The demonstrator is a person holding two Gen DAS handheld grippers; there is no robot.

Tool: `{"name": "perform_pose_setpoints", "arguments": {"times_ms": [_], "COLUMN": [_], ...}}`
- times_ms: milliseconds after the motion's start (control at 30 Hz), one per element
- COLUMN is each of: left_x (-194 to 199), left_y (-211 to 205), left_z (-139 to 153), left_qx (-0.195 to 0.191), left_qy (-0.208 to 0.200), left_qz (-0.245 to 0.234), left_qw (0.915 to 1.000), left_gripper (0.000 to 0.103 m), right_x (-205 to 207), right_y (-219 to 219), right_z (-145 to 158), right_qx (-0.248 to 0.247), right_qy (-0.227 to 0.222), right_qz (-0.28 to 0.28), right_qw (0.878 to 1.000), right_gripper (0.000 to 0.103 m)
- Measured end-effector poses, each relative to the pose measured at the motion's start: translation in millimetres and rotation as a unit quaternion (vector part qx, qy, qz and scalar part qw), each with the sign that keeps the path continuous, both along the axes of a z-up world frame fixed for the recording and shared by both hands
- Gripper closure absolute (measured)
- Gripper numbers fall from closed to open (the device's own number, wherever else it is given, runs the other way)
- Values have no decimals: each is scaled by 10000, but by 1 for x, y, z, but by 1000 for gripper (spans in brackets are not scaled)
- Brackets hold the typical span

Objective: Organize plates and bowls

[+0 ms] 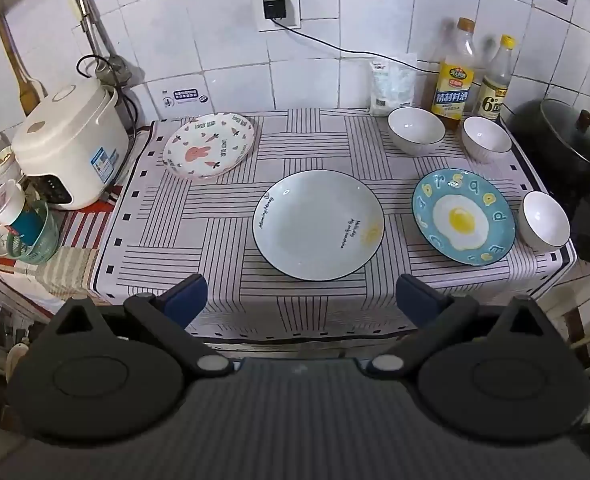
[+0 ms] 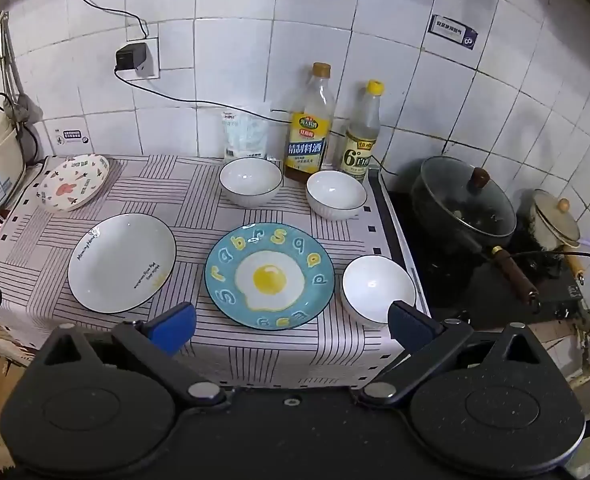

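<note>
On the striped white cloth (image 1: 223,216) over the counter, 3 plates and 3 bowls lie spread out singly, none stacked, so I judge the sorting has not begun. At the far left sits the white plate with a pink rabbit and carrots (image 1: 209,145); in the middle, nearest my left gripper (image 1: 301,300), the plain white plate with a dark rim and small lettering (image 1: 319,224); to its right the blue plate painted with a fried egg and letters (image 2: 270,275), straight ahead of my right gripper (image 2: 291,326). 2 white bowls with dark rims stand at the far edge, one (image 2: 251,182) just left of the other (image 2: 336,195), in front of 2 yellow-labelled bottles (image 2: 307,148). The 3rd white bowl (image 2: 377,288) stands at the near right corner, just beside the egg plate.

Both of my grippers hang above the near edge with fingers spread wide and nothing between them, tilted down at the table; I take that as readiness to reach for a plate each.

My right blue pad covers part of the near bowl's rim. The left gripper shows only as a dark stub at the left edge of the right view. A white rice cooker (image 1: 69,148) is cut off there too, and the contents of the lidded black pan (image 2: 465,204) at right are too dim to tell
</note>
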State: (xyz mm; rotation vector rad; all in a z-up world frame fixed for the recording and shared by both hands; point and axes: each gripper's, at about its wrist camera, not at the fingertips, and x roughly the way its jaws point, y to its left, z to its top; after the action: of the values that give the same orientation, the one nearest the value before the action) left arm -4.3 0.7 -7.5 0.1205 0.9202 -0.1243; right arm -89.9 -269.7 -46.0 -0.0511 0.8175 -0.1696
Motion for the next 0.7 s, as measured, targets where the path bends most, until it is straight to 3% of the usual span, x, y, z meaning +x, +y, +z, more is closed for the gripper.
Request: {"name": "perform_pose_setpoints", "arguments": {"times_ms": [267, 700], "left_x": [2, 2], "left_y": [-5, -5], "left_z": [-7, -15], "left_qx": [5, 86], "left_qy": [144, 318], "left_qz": [-143, -81], "left_qw": [9998, 9994], "left_gripper": [1, 1], "right_x": [-3, -9], "right_y": [2, -1], "right_z": [-5, -10], "right_qx": [-192, -56], "right_qy": [-171, -483], "right_qz": [140, 181], "right_qw": [9996, 9987], "right_gripper": [0, 0]}}
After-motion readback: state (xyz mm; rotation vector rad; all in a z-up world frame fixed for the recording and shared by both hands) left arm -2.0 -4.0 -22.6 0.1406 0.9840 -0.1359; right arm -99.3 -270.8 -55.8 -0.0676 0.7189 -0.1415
